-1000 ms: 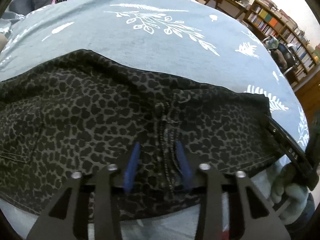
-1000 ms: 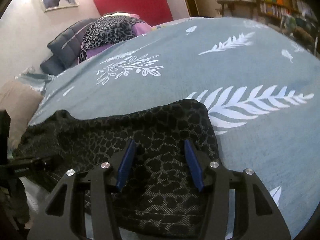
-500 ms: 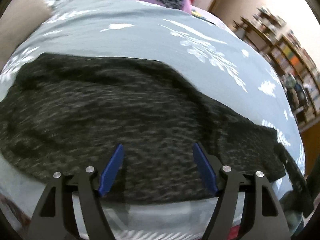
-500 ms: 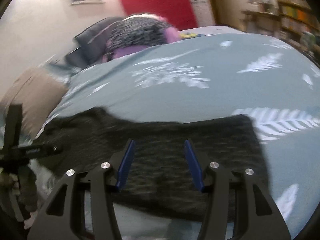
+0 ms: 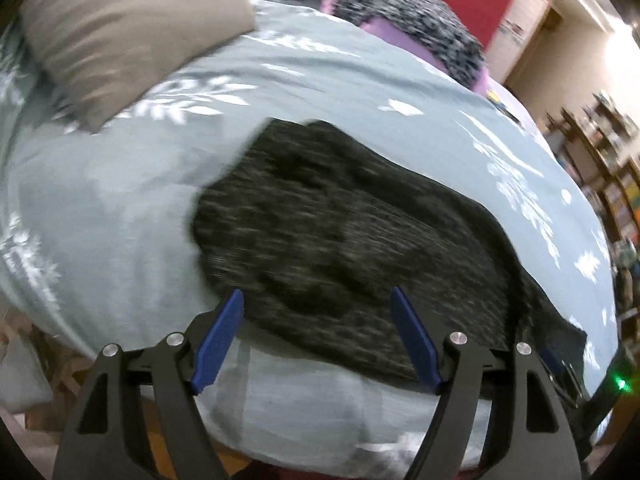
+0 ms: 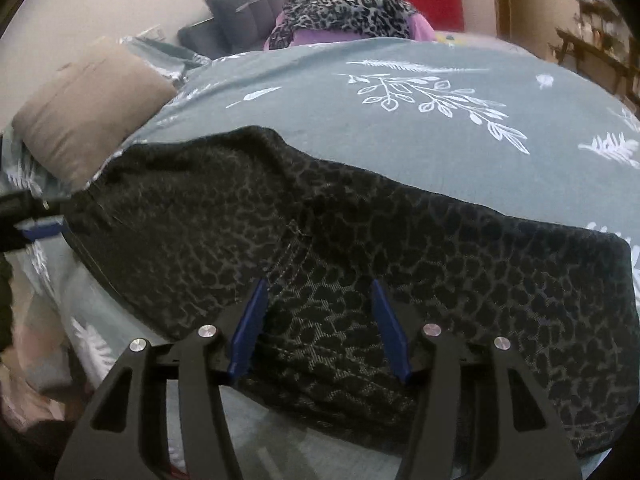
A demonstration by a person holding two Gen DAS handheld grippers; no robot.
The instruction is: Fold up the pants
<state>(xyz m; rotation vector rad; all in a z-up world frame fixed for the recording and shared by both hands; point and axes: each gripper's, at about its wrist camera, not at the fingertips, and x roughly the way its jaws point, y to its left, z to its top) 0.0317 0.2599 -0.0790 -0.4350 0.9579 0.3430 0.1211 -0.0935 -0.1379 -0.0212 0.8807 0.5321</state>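
The pants (image 6: 360, 264), dark with a leopard print, are spread flat along the near edge of the bed (image 6: 420, 128), over a grey-blue cover printed with white leaves. A stitched seam is seen near the middle of the cloth in the right wrist view; the left wrist view is blurred and shows the pants (image 5: 352, 240) only as a dark patch.

The right tool (image 6: 318, 324) is held over the near hem, fingers parted, nothing gripped. The left tool (image 5: 316, 336) is held at the pants' near edge, fingers spread wide, nothing held.

Beyond the pants, a tan pillow (image 6: 84, 108) lies at the bed's far left corner. A leopard-print and purple bundle (image 6: 344, 8) is seen at the far side, a dark cushion (image 6: 244, 12) beside it. Bookshelves (image 5: 616, 192) stand at the right.
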